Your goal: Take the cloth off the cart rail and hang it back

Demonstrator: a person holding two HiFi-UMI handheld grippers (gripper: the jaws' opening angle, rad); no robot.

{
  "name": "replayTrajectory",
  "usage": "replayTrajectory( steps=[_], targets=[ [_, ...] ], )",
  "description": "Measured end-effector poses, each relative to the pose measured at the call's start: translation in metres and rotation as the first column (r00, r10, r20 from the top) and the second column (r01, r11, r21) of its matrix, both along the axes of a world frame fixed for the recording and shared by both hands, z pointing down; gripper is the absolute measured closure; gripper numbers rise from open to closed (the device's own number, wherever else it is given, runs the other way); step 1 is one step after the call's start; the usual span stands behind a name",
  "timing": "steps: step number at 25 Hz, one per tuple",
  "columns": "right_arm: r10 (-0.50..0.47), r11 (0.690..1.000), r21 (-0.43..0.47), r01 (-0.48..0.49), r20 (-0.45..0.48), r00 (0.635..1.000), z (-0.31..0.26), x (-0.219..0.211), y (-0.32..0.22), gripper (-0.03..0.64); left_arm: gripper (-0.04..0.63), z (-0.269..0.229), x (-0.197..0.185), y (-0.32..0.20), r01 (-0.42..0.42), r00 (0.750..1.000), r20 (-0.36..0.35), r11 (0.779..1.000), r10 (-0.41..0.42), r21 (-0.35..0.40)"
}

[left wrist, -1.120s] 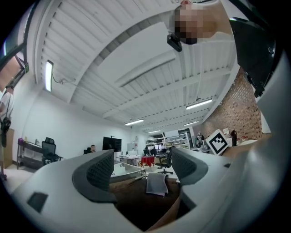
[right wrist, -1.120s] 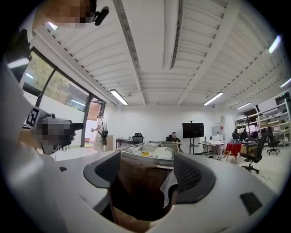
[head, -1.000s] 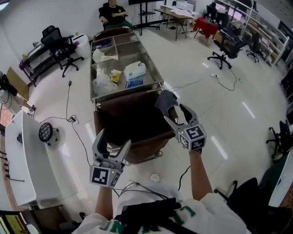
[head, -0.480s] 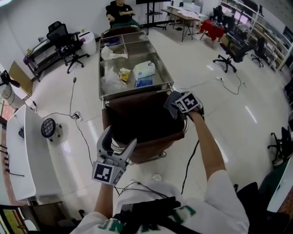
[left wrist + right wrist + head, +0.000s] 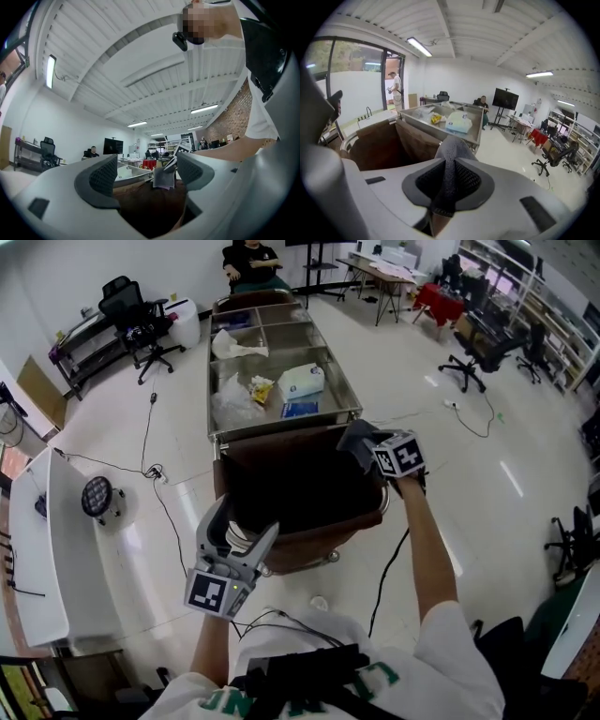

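A grey cloth [image 5: 354,437] hangs over the right rail [image 5: 382,495] of the cart, at the corner of the brown bag [image 5: 291,486]. My right gripper [image 5: 373,451] is at that corner, shut on the cloth. In the right gripper view a fold of the cloth [image 5: 451,151] is pinched between the two dark pads [image 5: 468,180]. My left gripper [image 5: 236,538] hovers open at the near left side of the bag, with nothing between its pads [image 5: 104,174]. In the left gripper view the cloth [image 5: 164,179] shows far off between the jaws.
The metal cart tray [image 5: 330,381] beyond the bag holds a tissue box [image 5: 302,382], plastic bags and wrappers. A person [image 5: 251,261] sits at the cart's far end. Office chairs [image 5: 141,315], a white table [image 5: 52,549] at the left and floor cables [image 5: 159,502] surround it.
My right gripper, open and nearer to me a second ago, has moved forward over the rail and shut on the cloth. The left gripper has hardly moved.
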State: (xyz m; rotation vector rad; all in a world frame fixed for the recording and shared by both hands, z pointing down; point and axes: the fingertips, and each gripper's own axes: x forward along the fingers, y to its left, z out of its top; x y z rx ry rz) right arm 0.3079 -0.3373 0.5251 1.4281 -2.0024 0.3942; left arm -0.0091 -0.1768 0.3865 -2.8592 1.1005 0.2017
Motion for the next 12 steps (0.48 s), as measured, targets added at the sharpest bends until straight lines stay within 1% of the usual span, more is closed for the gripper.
replayTrajectory(
  steps=[3, 6, 7, 9, 12],
  targets=[
    [-0.028, 0.989, 0.149, 0.018, 0.063, 0.998, -0.048, -0.029, 0.013, 0.548, 0.218, 0.001, -0.007, -0.007, 0.013, 1.000, 0.005, 1.000, -0.013, 0.015],
    [-0.053, 0.956, 0.292, 0.013, 0.131, 0.990, -0.091, -0.053, 0.032, 0.549, 0.218, -0.004, -0.010, -0.012, 0.019, 1.000, -0.005, 1.000, -0.019, 0.005],
    [-0.063, 0.941, 0.339, 0.007, 0.155, 0.986, -0.104, -0.060, 0.040, 0.549, 0.218, -0.005, -0.013, -0.014, 0.026, 1.000, -0.006, 1.000, -0.026, 0.007],
    [-0.083, 0.903, 0.429, -0.010, 0.197, 0.977, -0.129, -0.076, 0.059, 0.549, 0.218, -0.002, -0.024, -0.019, 0.050, 0.999, 0.003, 0.998, -0.050, 0.034],
    [-0.130, 0.832, 0.554, -0.033, 0.253, 0.959, -0.159, -0.099, 0.090, 0.551, 0.218, -0.007, -0.034, -0.022, 0.080, 0.997, 0.006, 0.996, -0.081, 0.048]
  ],
)
